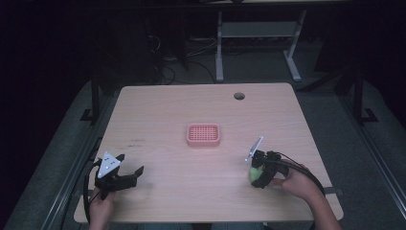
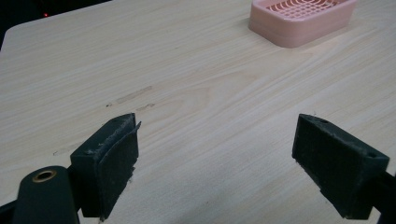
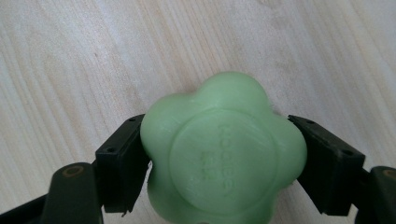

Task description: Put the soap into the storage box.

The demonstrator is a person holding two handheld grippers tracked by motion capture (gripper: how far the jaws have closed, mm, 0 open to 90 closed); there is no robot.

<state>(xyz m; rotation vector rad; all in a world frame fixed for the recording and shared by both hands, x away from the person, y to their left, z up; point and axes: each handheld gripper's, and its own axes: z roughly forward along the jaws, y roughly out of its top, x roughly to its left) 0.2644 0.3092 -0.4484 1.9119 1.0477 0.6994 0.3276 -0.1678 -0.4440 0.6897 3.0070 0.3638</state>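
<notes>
R gripper [image 1: 259, 175] is held by the right hand [image 1: 293, 181] near the table's [image 1: 191, 191] front-right edge, tilted down; a green flower-shaped soap [image 3: 223, 154] is pinched btw its jaws, one jaw on each side, w/ raised lettering seen on the soap's round face (too blurred to read). Bare wood is seen beyond it. L gripper [image 1: 130, 173] is held by the left hand [image 1: 100, 207] at front-left, jaws spread wide, nothing btw them. A pink slotted dish [image 1: 203, 134] is seen ahead of both grippers, mid-table, well apart from each. A round hole [image 1: 239, 96] is seen farther back.
</notes>
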